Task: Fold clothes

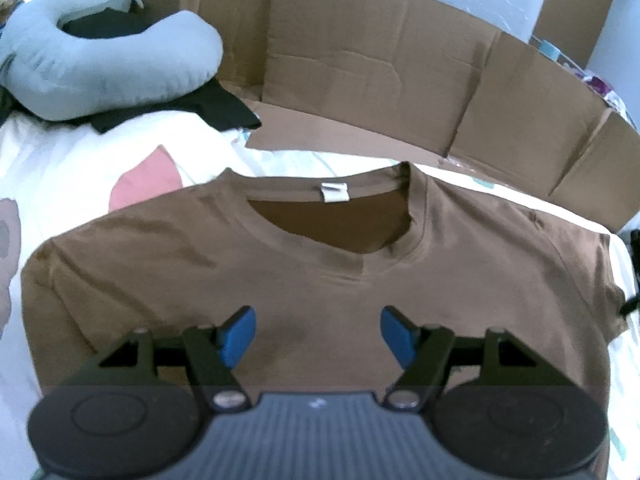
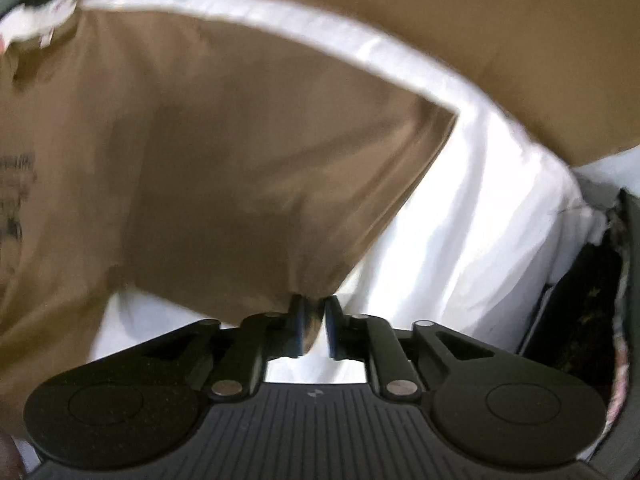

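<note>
A brown T-shirt [image 1: 320, 272] lies flat on the white bedsheet [image 1: 80, 160], its collar and white neck label [image 1: 334, 192] toward the far side. My left gripper [image 1: 318, 334] hovers over the chest of the shirt, blue pads wide apart, nothing between them. In the right wrist view, the shirt's sleeve [image 2: 260, 160] tapers to a corner that reaches into my right gripper [image 2: 314, 324]. The jaws stand a little apart: the brown cloth lies against the left pad, with a sliver of white sheet [image 2: 460, 220] showing beside the right pad. This view is blurred.
Flattened cardboard [image 1: 380, 72] stands along the far side of the bed and fills the top of the right wrist view as cardboard [image 2: 480, 40]. A grey U-shaped pillow [image 1: 100, 68] rests on black clothing [image 1: 224, 108] at far left. A dark object [image 2: 580, 300] lies past the sheet's right edge.
</note>
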Motion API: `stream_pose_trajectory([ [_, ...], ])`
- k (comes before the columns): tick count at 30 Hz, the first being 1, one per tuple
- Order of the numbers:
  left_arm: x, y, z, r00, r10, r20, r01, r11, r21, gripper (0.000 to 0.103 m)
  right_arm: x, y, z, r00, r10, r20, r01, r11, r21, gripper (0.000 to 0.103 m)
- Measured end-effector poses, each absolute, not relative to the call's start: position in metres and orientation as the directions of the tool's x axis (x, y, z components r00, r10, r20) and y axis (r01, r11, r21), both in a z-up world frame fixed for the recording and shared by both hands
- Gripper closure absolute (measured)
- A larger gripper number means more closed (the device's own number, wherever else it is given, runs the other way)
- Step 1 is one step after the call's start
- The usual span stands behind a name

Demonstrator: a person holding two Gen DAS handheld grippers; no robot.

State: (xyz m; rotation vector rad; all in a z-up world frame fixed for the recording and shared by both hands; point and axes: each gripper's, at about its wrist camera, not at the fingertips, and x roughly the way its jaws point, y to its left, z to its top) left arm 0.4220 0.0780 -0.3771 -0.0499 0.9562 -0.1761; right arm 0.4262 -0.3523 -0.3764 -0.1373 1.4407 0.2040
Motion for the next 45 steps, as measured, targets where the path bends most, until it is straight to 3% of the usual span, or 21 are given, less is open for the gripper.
stream_pose_trajectory([
  [2,0.423,0.080,-0.377,0.569,-0.162,-0.806,0.120,0.986,-0.113,0.031,0.436,-0.358,-0.371,0.156,0.042,-0.987,-0.198,0.980,0.011,0.064],
  [9,0.426,0.087,-0.376,0.572,-0.138,-0.809,0.103,0.990,-0.096,0.031,0.463,-0.380,-0.367,0.304,-0.012,-0.953,-0.088,0.995,-0.040,0.062],
  [16,0.428,0.093,-0.378,0.571,-0.122,-0.812,0.078,0.993,-0.094,0.031,0.487,-0.376,-0.378,0.379,-0.023,-0.925,-0.085,0.995,-0.059,0.063],
  [18,0.426,0.096,-0.377,0.575,-0.112,-0.810,0.072,0.994,-0.086,0.031,0.492,-0.380,-0.379,0.394,-0.018,-0.919,-0.086,0.995,-0.056,0.082],
  [19,0.425,0.098,-0.376,0.578,-0.106,-0.809,0.069,0.994,-0.081,0.031,0.492,-0.381,-0.380,0.400,-0.027,-0.916,-0.095,0.993,-0.071,0.099],
  [22,0.420,0.108,-0.373,0.587,-0.089,-0.805,0.048,0.996,-0.075,0.031,0.494,-0.383,-0.381,0.420,-0.068,-0.905,-0.108,0.986,-0.124,0.103],
  [31,0.388,0.152,-0.362,0.604,0.019,-0.797,-0.056,0.998,-0.018,0.035,0.500,-0.371,-0.371,0.451,-0.181,-0.874,-0.066,0.970,-0.235,0.103],
  [42,0.349,0.186,-0.370,0.530,0.100,-0.842,-0.188,0.982,-0.002,0.037,0.471,-0.325,-0.332,0.574,0.022,-0.818,-0.224,0.966,-0.131,0.099],
  [45,0.338,0.201,-0.371,0.515,0.094,-0.852,-0.238,0.970,-0.037,0.038,0.472,-0.313,-0.328,0.590,0.068,-0.804,-0.264,0.958,-0.113,0.092],
])
